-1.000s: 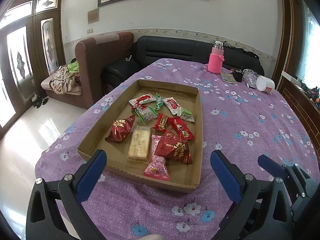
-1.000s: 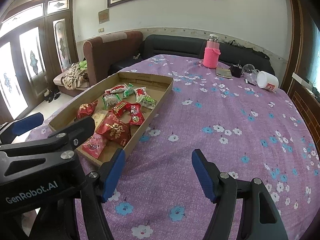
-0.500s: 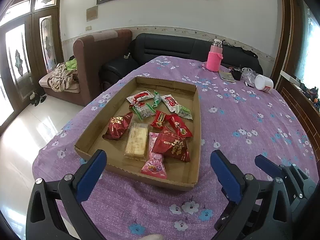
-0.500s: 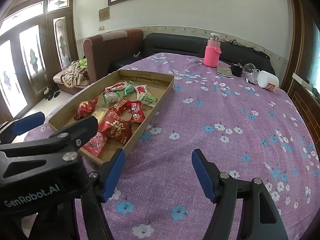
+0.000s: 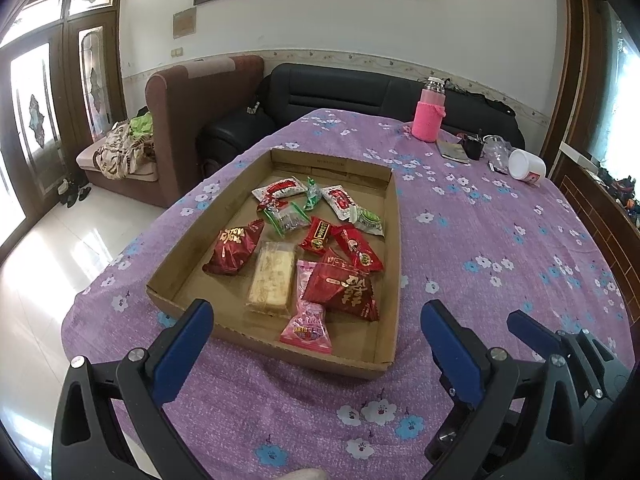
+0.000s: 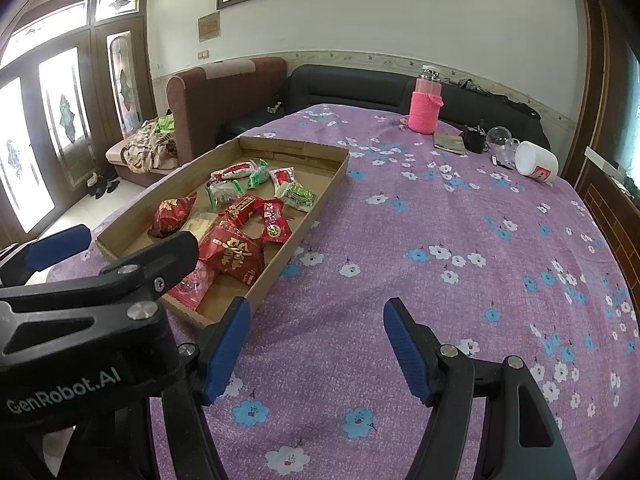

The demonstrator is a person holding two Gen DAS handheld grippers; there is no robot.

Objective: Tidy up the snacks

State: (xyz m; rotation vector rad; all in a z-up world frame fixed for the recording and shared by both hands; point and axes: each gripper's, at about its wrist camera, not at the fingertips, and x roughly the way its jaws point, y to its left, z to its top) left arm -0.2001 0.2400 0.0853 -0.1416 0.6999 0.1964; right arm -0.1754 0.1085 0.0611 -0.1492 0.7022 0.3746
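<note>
- Table (image 5: 500,248), covered in a purple cloth with white and blue flowers; fills most of both views.
- Cardboard tray (image 5: 394,248) lies on the left half of the table, long axis running near to far. All the snacks are inside it.
- Left gripper (image 5: 316,336) hangs over the near edge of the tray, blue pads spread wide, nothing between them. In the right wrist view its body reads "GenRobot.AI" in pale letters.
- Right gripper (image 6: 316,340) is over bare cloth just right of the tray's near right corner; jaws released, empty.
- Large red packet (image 5: 344,290) with gold characters, near right in the tray, overlapping a pink packet (image 5: 308,322) at the near end. Characters not legible.
- Pale cake bar (image 5: 272,278) in clear wrap, just left of the pink packet.
- Second red packet (image 5: 234,246) with gold print, left of the cake bar.
- Small red sweets (image 5: 320,234) mid-tray; green-and-white wrappers (image 5: 368,220) and red-and-white sachets (image 5: 280,190) toward the far end. Print too small to read.
- Pink-sleeved bottle (image 5: 429,114) upright at the far edge of the table.
- White jar (image 5: 526,165) on its side, far right, with a small red label, unreadable.
</note>
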